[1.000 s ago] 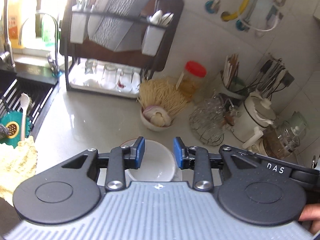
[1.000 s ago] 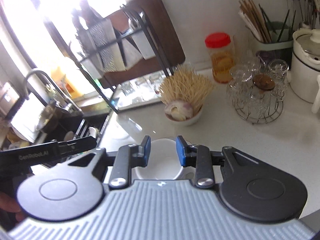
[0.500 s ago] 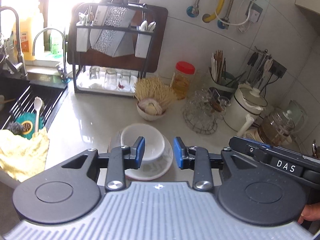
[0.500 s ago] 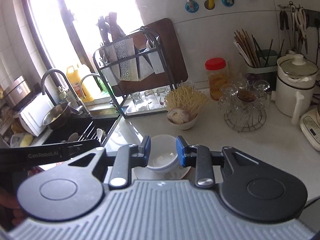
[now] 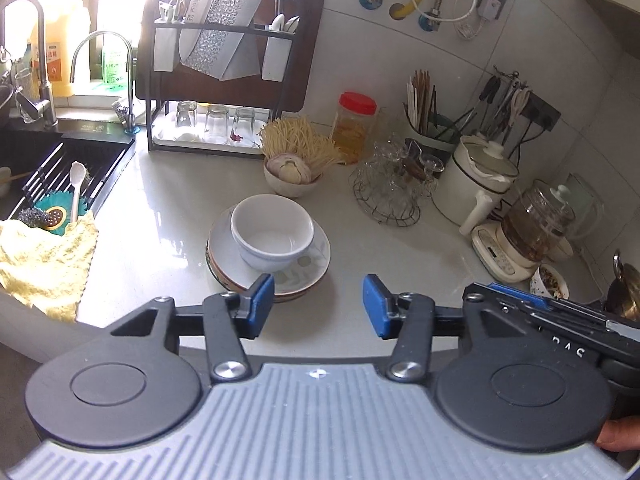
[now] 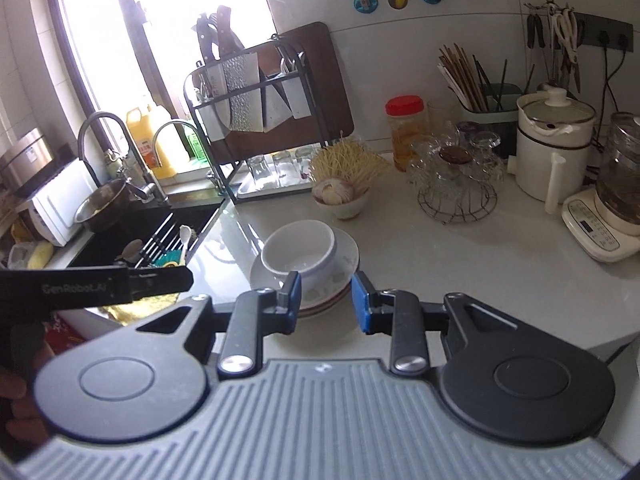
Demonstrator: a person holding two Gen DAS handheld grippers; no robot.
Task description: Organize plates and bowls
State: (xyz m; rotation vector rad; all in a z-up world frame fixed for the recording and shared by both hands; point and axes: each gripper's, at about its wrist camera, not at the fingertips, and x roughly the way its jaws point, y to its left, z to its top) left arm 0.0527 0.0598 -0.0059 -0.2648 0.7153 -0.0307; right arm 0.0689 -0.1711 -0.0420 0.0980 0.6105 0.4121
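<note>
A white bowl [image 5: 272, 236] sits upright on a small stack of plates [image 5: 308, 276], the top one with a leaf pattern, on the pale counter. My left gripper [image 5: 318, 304] hovers just in front of the stack; its jaws are opening and nothing is between them. In the right wrist view the same bowl [image 6: 298, 248] and plates [image 6: 346, 256] lie just beyond my right gripper [image 6: 326, 300], whose blue pads stand a little apart with nothing between them. Neither gripper touches the dishes.
A small bowl of garlic and dried noodles [image 5: 292, 178] stands behind the stack. A wire rack of glasses [image 5: 388, 188], a white kettle [image 5: 476, 184] and a glass brewer [image 5: 536, 228] crowd the right. The sink [image 5: 60, 160] and a yellow cloth [image 5: 44, 264] lie left, a knife rack [image 5: 216, 80] at the back.
Both grippers have drawn back from the bowl, so the whole stack now shows. The left jaws have spread wider. The bowl stays on the plates.
</note>
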